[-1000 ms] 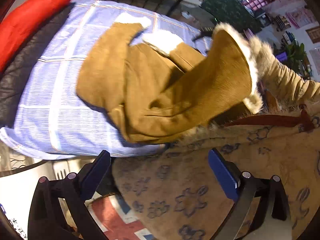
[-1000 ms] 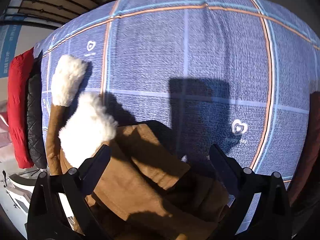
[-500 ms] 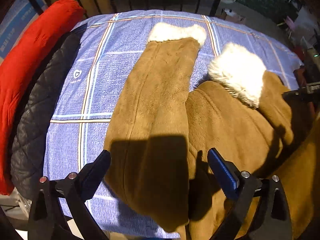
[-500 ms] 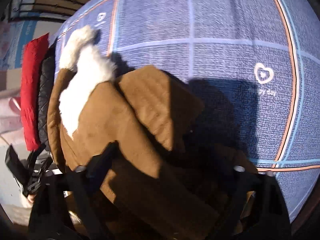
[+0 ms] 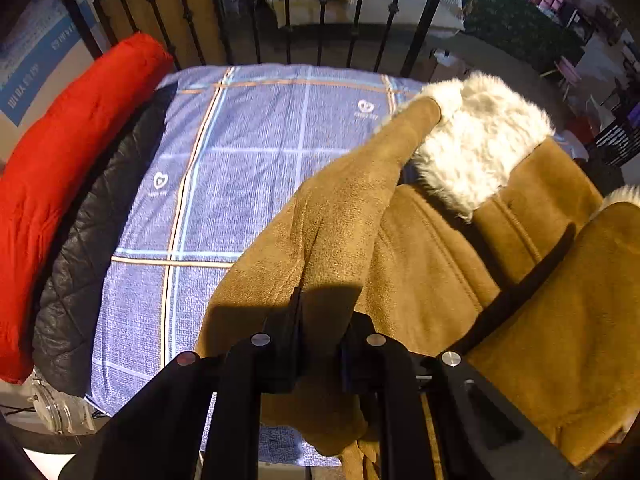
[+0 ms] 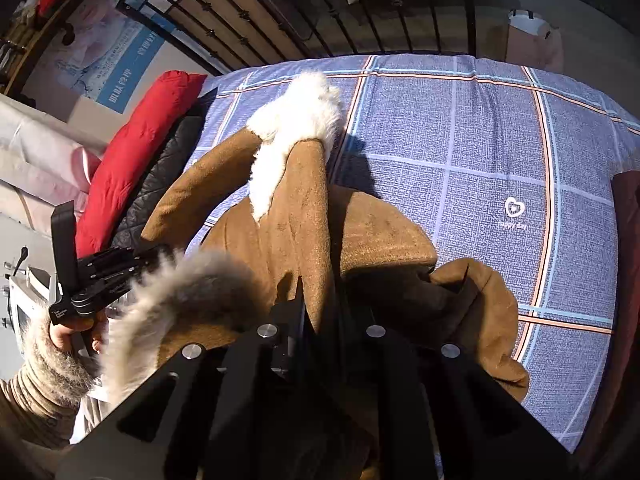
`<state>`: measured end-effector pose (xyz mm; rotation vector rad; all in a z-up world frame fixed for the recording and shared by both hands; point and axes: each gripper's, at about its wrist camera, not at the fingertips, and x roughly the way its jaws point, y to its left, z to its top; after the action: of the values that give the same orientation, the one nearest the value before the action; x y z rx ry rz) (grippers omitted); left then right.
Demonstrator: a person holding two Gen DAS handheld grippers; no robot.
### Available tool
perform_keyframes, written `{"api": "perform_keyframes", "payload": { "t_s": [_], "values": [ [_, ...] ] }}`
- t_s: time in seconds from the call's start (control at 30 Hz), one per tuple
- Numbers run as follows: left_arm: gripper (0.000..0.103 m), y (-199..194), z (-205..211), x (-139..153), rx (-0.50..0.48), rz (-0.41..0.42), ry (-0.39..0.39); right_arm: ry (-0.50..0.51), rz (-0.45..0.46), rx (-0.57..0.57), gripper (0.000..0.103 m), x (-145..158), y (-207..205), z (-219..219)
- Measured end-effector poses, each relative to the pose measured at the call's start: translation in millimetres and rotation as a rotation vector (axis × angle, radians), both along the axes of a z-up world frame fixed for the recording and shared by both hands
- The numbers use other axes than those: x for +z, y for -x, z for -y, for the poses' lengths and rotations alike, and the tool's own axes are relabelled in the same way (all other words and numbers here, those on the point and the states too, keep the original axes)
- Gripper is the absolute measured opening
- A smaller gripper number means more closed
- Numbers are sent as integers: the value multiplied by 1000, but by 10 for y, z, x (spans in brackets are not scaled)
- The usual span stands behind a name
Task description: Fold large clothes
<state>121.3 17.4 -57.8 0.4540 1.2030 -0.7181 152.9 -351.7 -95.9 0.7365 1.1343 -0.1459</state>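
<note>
A tan suede coat (image 5: 432,248) with white fur cuffs (image 5: 480,140) lies bunched on a blue checked bed sheet (image 5: 240,160). My left gripper (image 5: 322,320) is shut on a raised fold of the coat near the bed's front edge. In the right wrist view the coat (image 6: 296,208) spreads over the sheet (image 6: 500,140), with a fur cuff (image 6: 296,120) at its far end. My right gripper (image 6: 320,308) is shut on another ridge of the coat. The left gripper's body (image 6: 96,276) shows at the left, held in a hand.
A red padded jacket (image 5: 68,160) and a black quilted jacket (image 5: 100,232) lie along the bed's left side. A black iron railing (image 5: 320,12) stands behind the bed. A dark red cloth (image 6: 628,240) lies at the sheet's right edge.
Both grippers were open and have closed on folds of the coat. The coat has been pulled up into ridges and shifted toward the right of the bed.
</note>
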Motion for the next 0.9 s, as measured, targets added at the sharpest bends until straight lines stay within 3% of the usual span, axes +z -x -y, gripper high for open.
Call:
{"api": "perform_keyframes", "payload": {
  "t_s": [0.13,0.3,0.43,0.5,0.57,0.63,0.7,0.77,0.8,0.87,0.9],
  "values": [
    [14,-54,134,681,13,111,132,70,100,10,13,492,-30,37],
    [14,-326,289,1555,55,241,341,125,286,-50,13,1405,-77,330],
    [14,-517,248,1838,83,258,407,136,404,-87,13,1932,-12,560],
    [15,-713,183,1681,126,226,391,150,429,-125,16,1969,80,694],
    [16,-922,107,1311,191,200,322,133,404,-200,21,1821,197,913],
    [17,-1163,33,784,246,113,213,159,321,-284,24,1552,349,1072],
    [17,-1300,-59,114,334,-43,114,208,182,-301,24,1173,462,1122],
    [17,-1307,-171,-356,419,-134,32,156,44,-339,24,682,613,1169],
    [20,-1270,-226,-475,450,-160,34,129,12,-372,26,489,744,1203],
    [43,-1159,-281,-582,486,-194,56,84,-88,-471,31,152,988,1285],
    [61,-1069,-299,-596,496,-185,54,48,-123,-536,38,25,1126,1333]
  ]
}}
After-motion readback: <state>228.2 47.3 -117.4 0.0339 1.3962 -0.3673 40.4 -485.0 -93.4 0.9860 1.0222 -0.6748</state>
